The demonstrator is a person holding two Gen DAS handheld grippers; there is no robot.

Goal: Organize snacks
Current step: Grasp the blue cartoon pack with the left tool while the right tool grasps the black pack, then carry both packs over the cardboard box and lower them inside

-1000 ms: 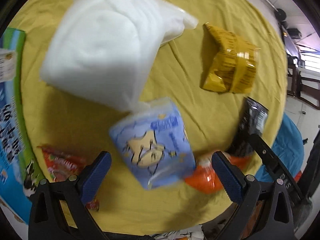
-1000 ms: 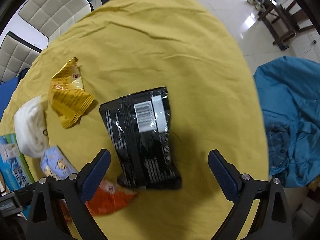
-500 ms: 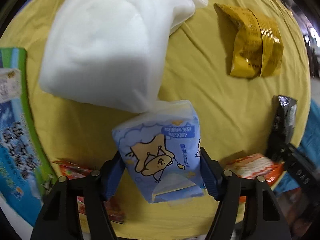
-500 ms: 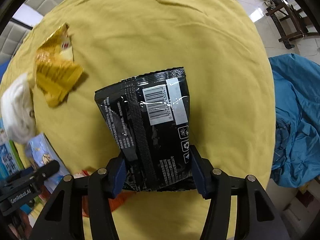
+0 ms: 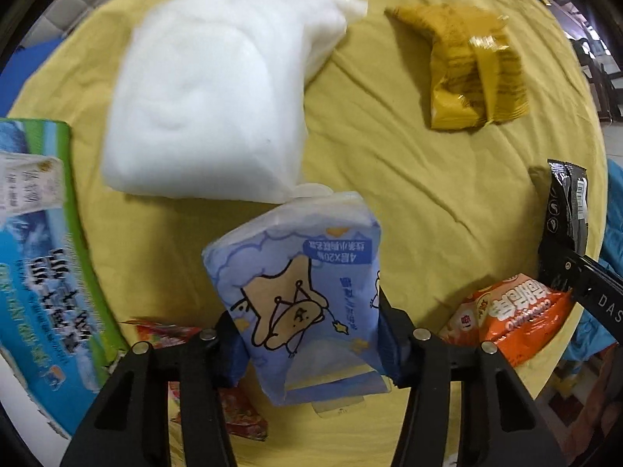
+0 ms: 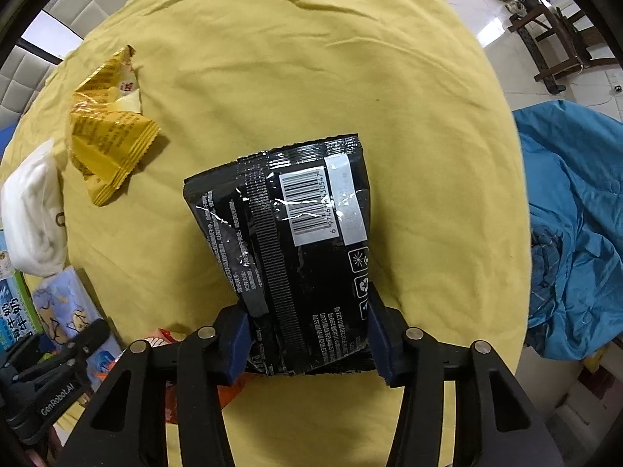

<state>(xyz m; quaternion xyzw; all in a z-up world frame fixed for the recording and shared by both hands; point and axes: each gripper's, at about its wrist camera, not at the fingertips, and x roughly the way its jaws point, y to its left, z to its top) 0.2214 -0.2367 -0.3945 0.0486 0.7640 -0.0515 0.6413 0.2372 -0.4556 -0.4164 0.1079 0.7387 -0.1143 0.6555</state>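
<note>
Yellow cloth [image 5: 409, 179] is covering the tabletop and carrying every item. Left tool [image 5: 307, 340], lower centre of its frame, is pinching the blue pack [image 5: 300, 295] by its sides; its jaws have just been closing on it, likely so the pack can be lifted clear. Right tool [image 6: 307, 336], lower centre of its frame, is likewise pinching the black packet [image 6: 296, 241] by its lower edge, barcode side up, jaws having just been closing. White bag [image 5: 210, 101] is lying at upper left, probably the collecting point. Yellow packet [image 5: 471, 74] is sitting at upper right, apart. Orange packet [image 5: 514, 319] is lying at lower right, red packet [image 5: 233, 408] under the left tool, carton [image 5: 43, 272] at left edge.
</note>
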